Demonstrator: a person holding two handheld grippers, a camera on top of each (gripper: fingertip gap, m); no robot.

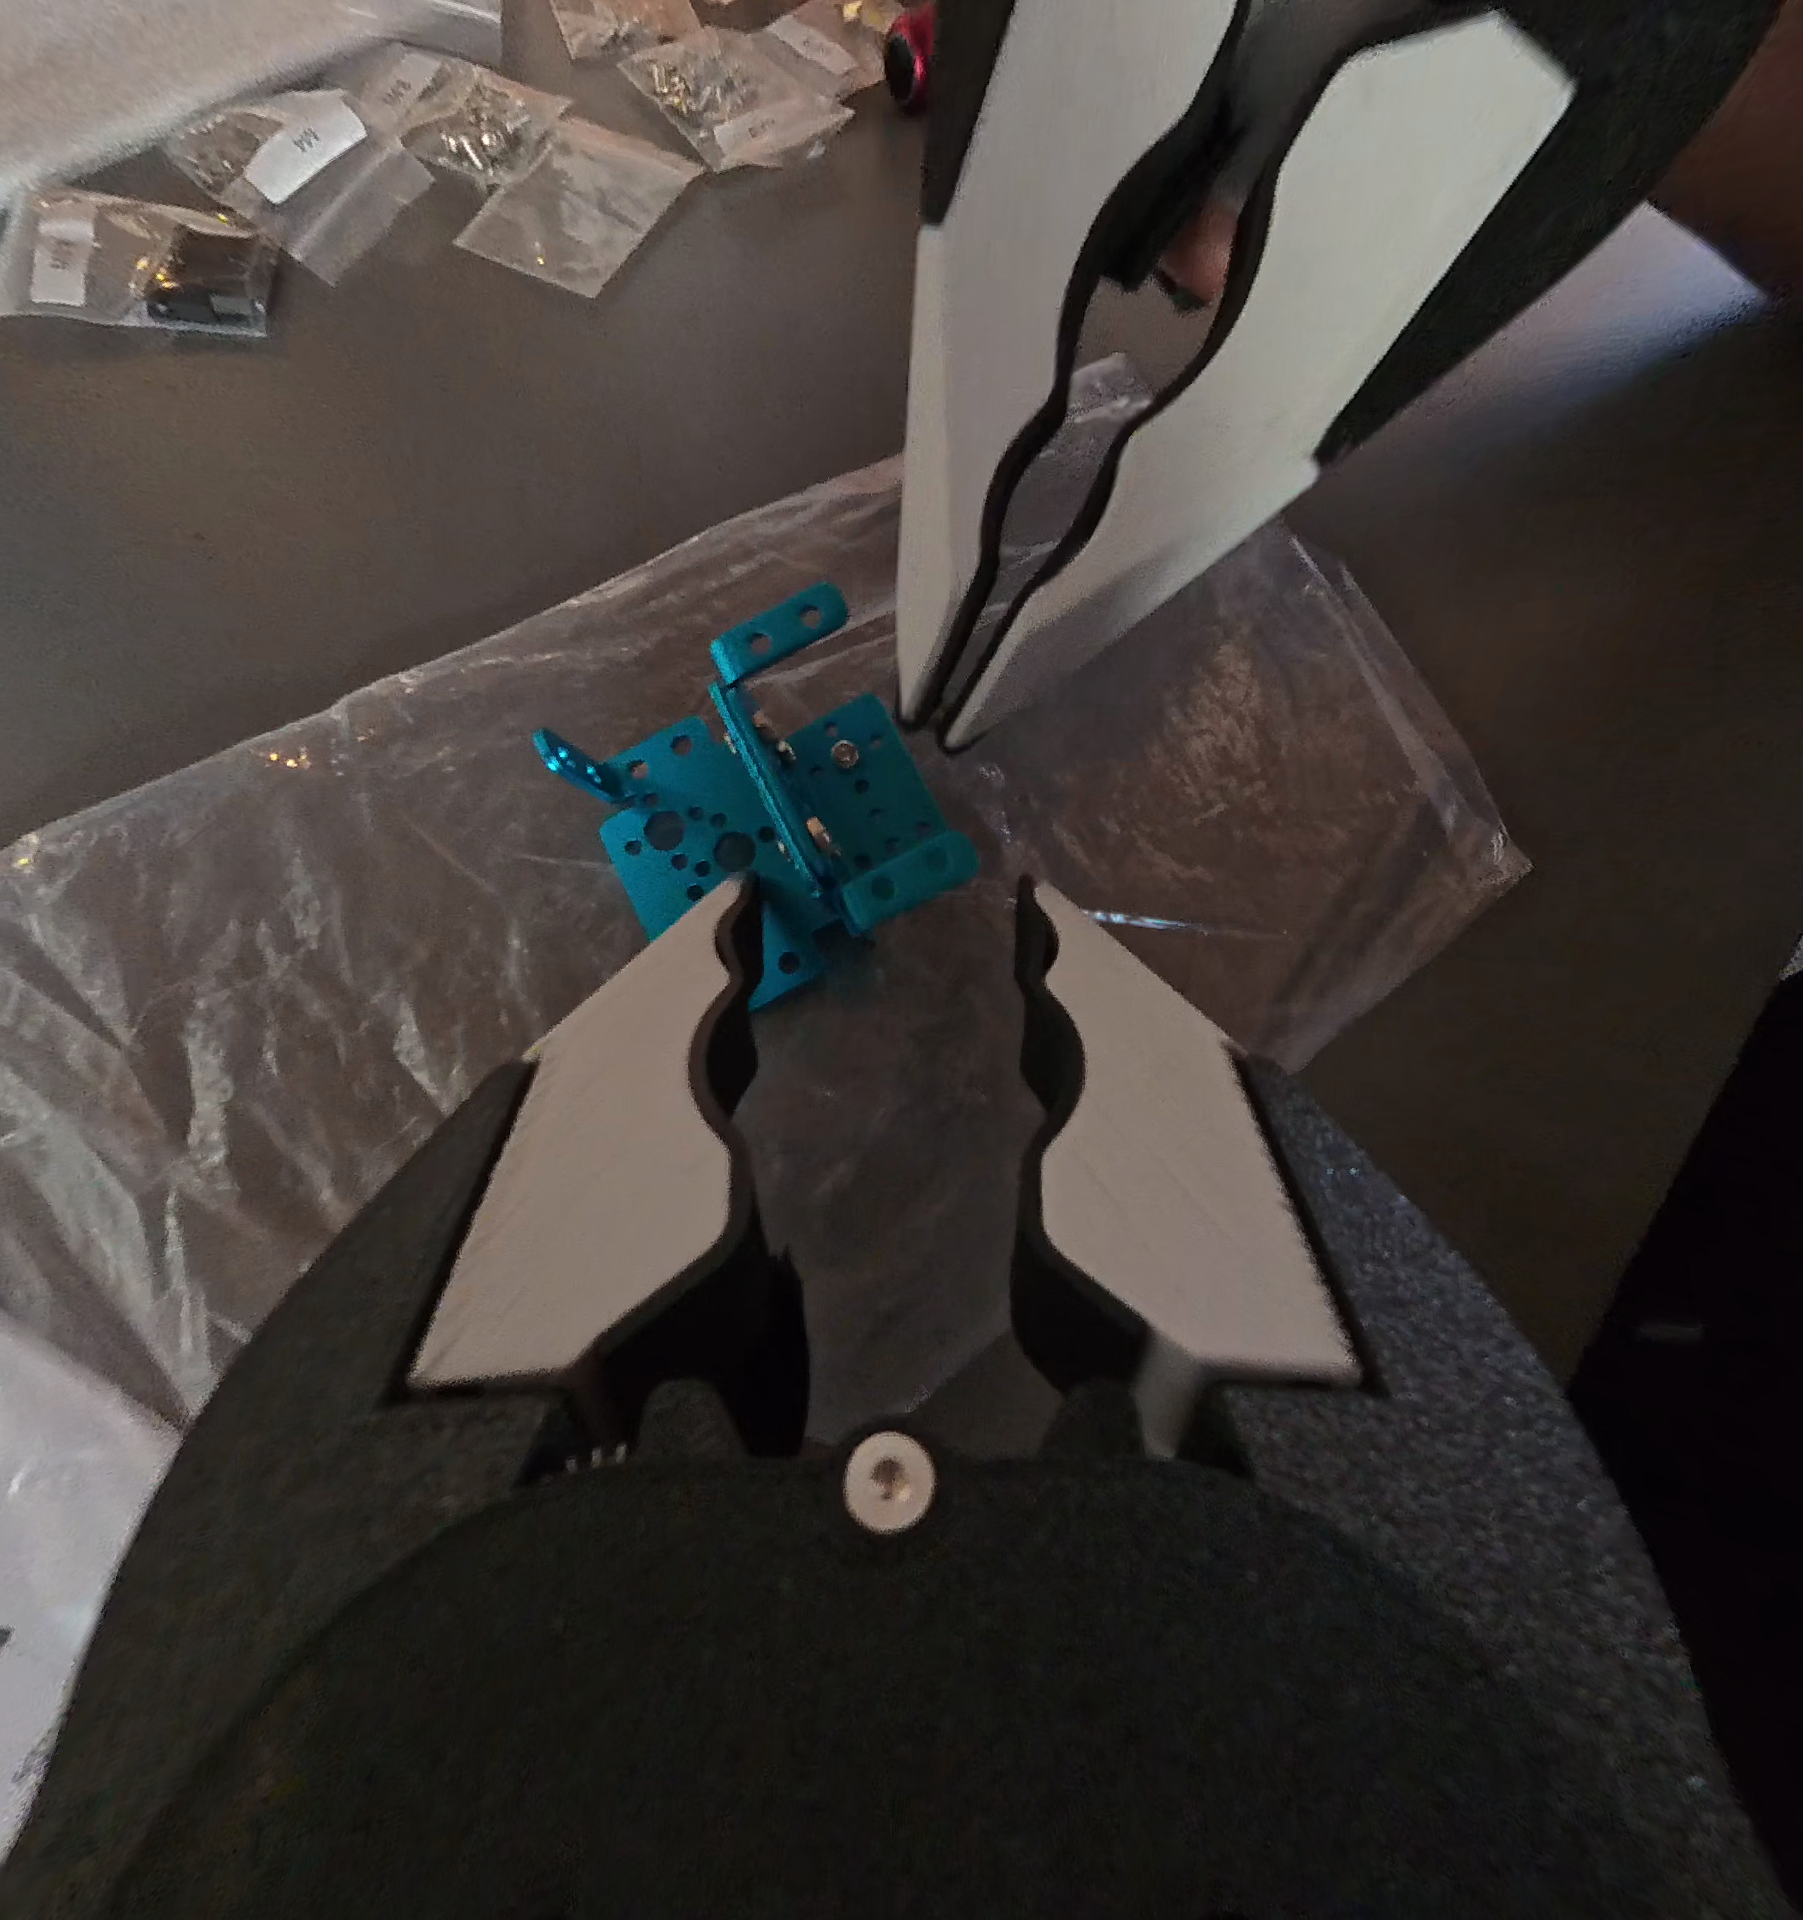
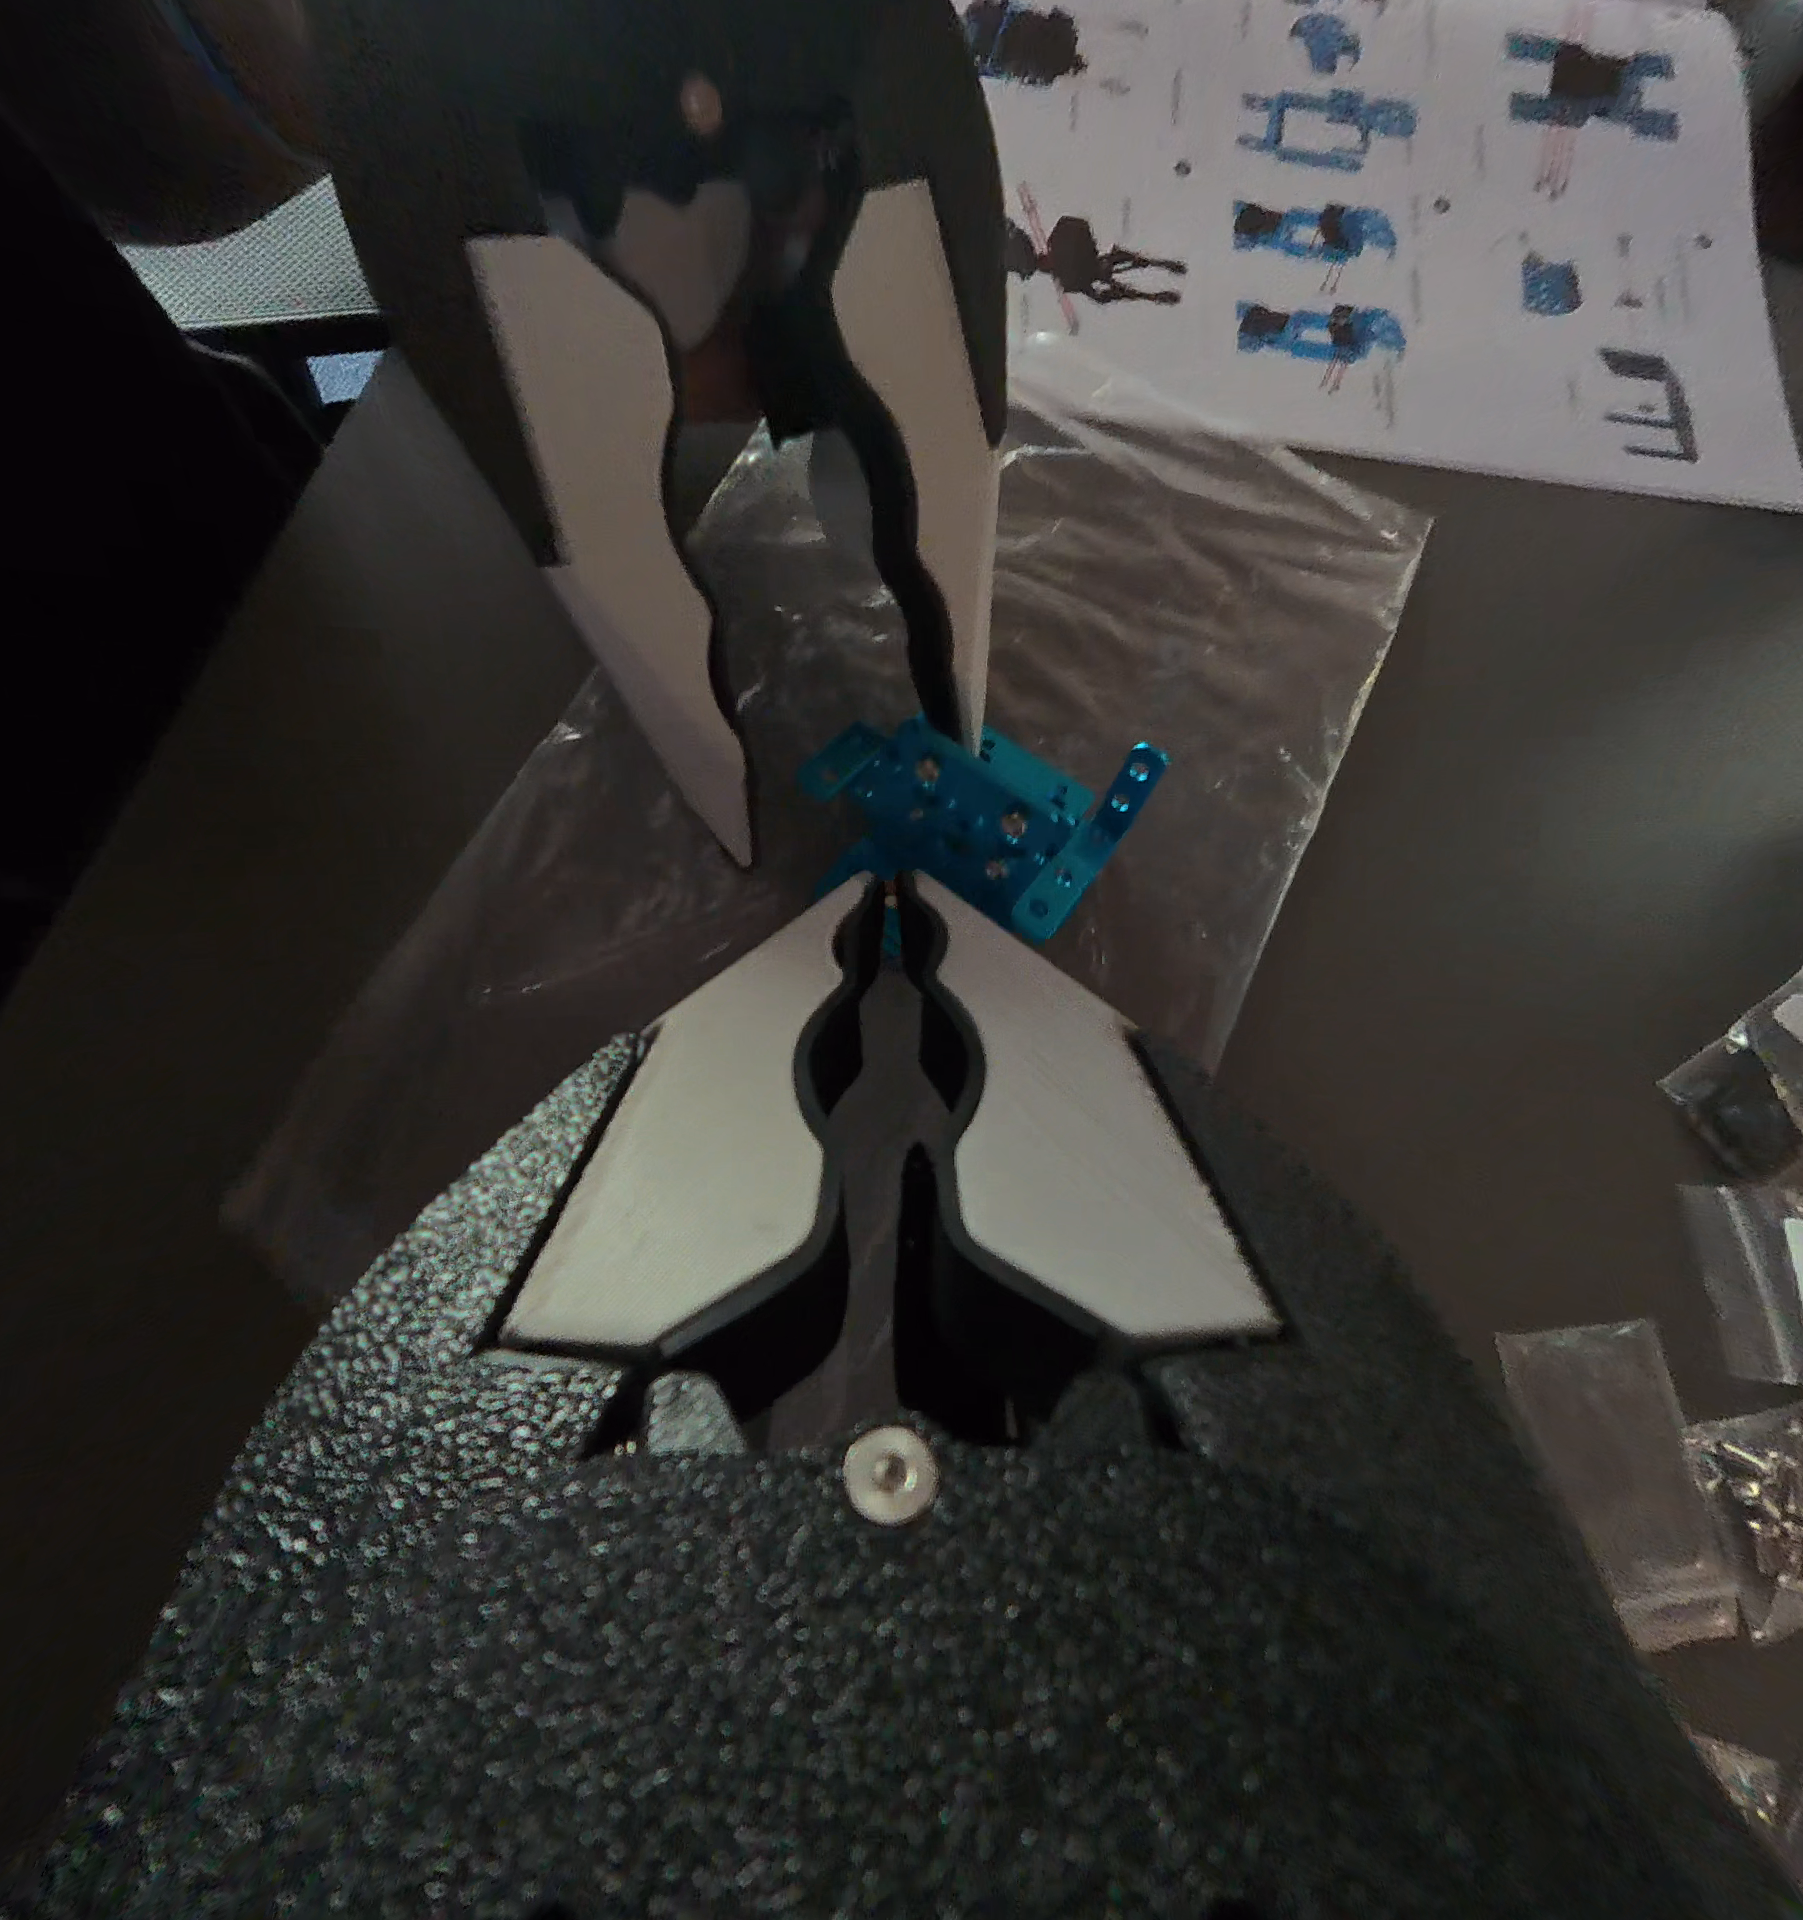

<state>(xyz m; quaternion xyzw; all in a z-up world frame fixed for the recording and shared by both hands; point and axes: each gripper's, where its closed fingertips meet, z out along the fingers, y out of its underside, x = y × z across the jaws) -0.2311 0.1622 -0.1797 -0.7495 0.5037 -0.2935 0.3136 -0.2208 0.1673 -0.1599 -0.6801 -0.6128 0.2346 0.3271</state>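
We see left gripper (image 1: 881, 894) spread wide, holding nothing, one fingertip (image 1: 736, 888) overlapping blue bracket assembly (image 1: 772, 821); contact unconfirmed. Right gripper (image 2: 892, 883) nearly closed on something small at tips; we cannot identify it. Assembly rests on clear plastic bag (image 1: 253, 935) atop table (image 1: 357, 468).

Risk, our judgement: slick film lets assembly slide under push; tiny pinched item may drop.

Containers: small zip bags (image 1: 481, 135) hold silvery hardware; one (image 1: 190, 275) holds dark part. Large bag's contents indeterminable.

Ahead of the white-and-black left gripper (image 1: 881, 888) lay a blue bracket (image 1: 772, 821) on clear plastic (image 1: 253, 935), grey table (image 1: 357, 468) beyond.
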